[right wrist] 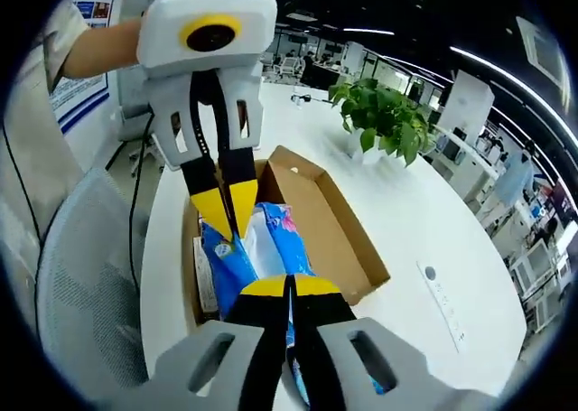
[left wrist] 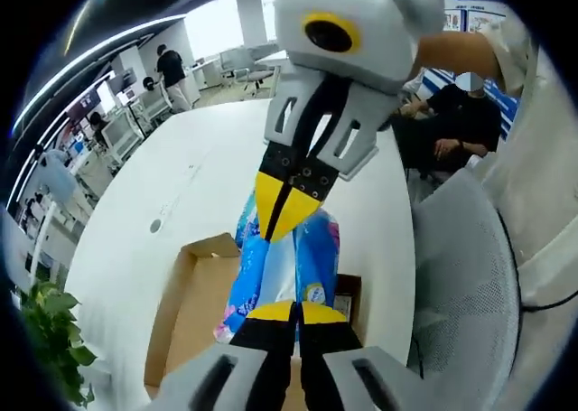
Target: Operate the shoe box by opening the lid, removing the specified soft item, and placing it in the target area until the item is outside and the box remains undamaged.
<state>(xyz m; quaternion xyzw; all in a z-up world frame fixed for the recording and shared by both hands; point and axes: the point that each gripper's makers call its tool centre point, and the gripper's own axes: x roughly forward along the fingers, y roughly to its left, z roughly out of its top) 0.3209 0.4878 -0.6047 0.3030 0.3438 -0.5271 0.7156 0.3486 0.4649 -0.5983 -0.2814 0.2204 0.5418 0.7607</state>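
Over the open box (left wrist: 185,294) on the table (left wrist: 190,176), my left gripper (left wrist: 293,313) and right gripper (right wrist: 291,286) each clamp one end of the blue pack (left wrist: 307,257), seemingly lifted clear. I'm mid-removal; next, carry it sideways to bare table. Further contents I can't tell.
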